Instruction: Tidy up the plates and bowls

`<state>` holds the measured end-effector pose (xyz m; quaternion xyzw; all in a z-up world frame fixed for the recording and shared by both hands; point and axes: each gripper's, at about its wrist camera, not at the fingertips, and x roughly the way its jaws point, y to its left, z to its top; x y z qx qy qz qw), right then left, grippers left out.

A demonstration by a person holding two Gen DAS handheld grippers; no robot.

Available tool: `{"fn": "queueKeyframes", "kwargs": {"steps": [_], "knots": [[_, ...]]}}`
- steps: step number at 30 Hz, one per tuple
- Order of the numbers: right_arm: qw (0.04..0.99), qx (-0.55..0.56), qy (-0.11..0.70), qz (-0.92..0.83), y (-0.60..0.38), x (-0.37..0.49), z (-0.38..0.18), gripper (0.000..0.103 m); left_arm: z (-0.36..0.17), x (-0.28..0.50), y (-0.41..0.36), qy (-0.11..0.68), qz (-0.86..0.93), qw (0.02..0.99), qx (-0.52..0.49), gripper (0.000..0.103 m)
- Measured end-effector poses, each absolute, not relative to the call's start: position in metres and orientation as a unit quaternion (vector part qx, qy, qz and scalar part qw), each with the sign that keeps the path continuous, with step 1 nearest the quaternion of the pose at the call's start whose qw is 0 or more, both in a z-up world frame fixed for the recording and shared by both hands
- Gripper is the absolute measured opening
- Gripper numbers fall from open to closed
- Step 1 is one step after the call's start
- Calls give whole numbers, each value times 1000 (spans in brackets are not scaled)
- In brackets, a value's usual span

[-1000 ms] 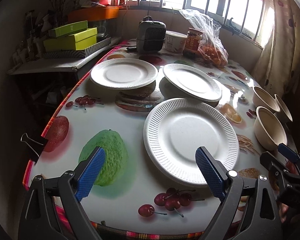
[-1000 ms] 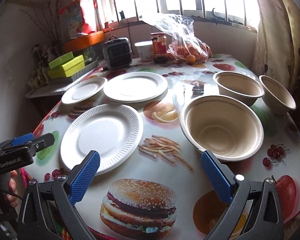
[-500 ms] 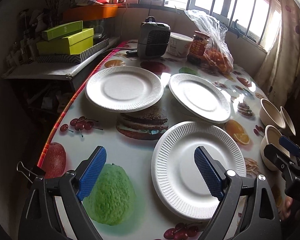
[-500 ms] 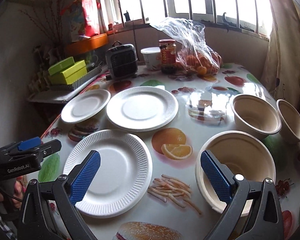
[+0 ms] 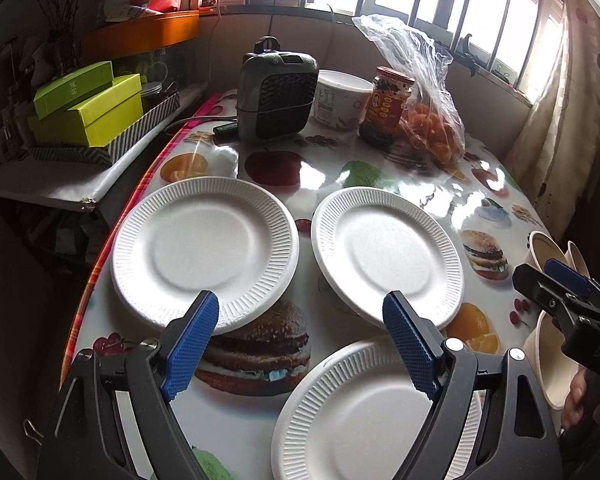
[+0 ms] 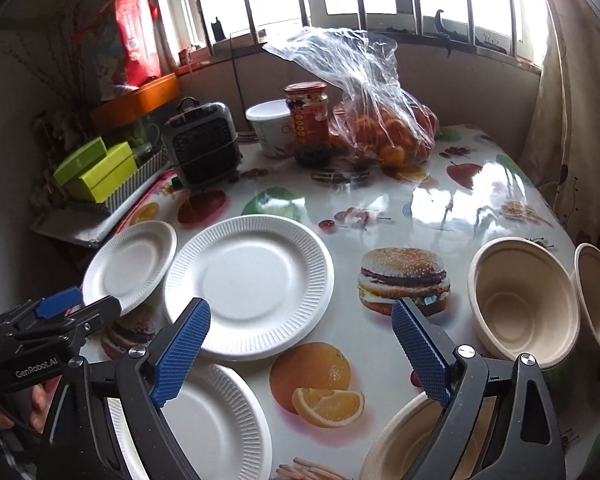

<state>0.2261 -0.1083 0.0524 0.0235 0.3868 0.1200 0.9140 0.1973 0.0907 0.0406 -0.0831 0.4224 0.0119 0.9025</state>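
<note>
— Two grippers are held above the table (image 5: 236,420), and nothing is gripped by either. How is the left gripper (image 5: 300,346) set?

— Its jaws are spread wide and empty; no plate is touched. Between the blue pads (image 5: 190,344) the far-left plate (image 5: 204,246) and the middle plate (image 5: 384,254) are framed, and the near plate (image 5: 360,412) lies just under the right finger.

— And the right gripper (image 6: 300,350)?

— Equally wide open and unloaded. The three bowls are kept to its right: the near bowl (image 6: 400,444) below its right finger, the middle bowl (image 6: 524,300) beyond, the far bowl (image 6: 598,300) touching or nearly touching that one.

— How is the step best done, as judged from here?

— A plate's ribbed rim is probably to be pinched at one edge, with one finger slid beneath it. These plates look light and flexible, so a gentle squeeze is advised, and the plate is best lifted level before being stacked on its neighbour. The heater (image 5: 276,88), jar (image 5: 386,106) and bag of oranges (image 5: 424,120) at the back are well apart.
</note>
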Motion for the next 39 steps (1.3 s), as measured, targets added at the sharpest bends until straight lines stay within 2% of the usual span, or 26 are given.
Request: {"fn": "queueKeyframes", "kwargs": {"steps": [5, 7, 10, 12, 13, 18, 22, 27, 29, 31, 33, 39], "knots": [[896, 36, 427, 115, -118, 263, 40, 91, 32, 220, 88, 438, 10, 895, -82, 82], [891, 34, 441, 105, -122, 276, 35, 91, 29, 227, 88, 446, 8, 891, -83, 76], [882, 30, 459, 106, -126, 292, 28, 90, 24, 236, 86, 454, 7, 887, -84, 76], [870, 38, 479, 111, -129, 304, 20, 84, 22, 241, 85, 457, 7, 886, -82, 76], [865, 36, 489, 107, -130, 309, 16, 78, 21, 244, 85, 460, 8, 884, -83, 76], [844, 41, 522, 111, -132, 327, -1, 75, 13, 252, 86, 472, 8, 877, -89, 75], [834, 46, 537, 114, -130, 333, -9, 69, 8, 256, 85, 485, -3, 869, -97, 65], [821, 68, 552, 127, -129, 337, -18, 63, 5, 258, 84, 490, -7, 866, -104, 64], [822, 69, 552, 124, -129, 338, -18, 59, 3, 260, 85, 495, -9, 862, -110, 60], [821, 73, 552, 129, -128, 338, -18, 56, 0, 261, 86, 502, -14, 856, -118, 51], [820, 77, 552, 133, -128, 338, -17, 54, 0, 261, 85, 502, -15, 857, -119, 51], [816, 89, 553, 140, -129, 337, -18, 36, 0, 262, 83, 504, -19, 855, -121, 43]]}}
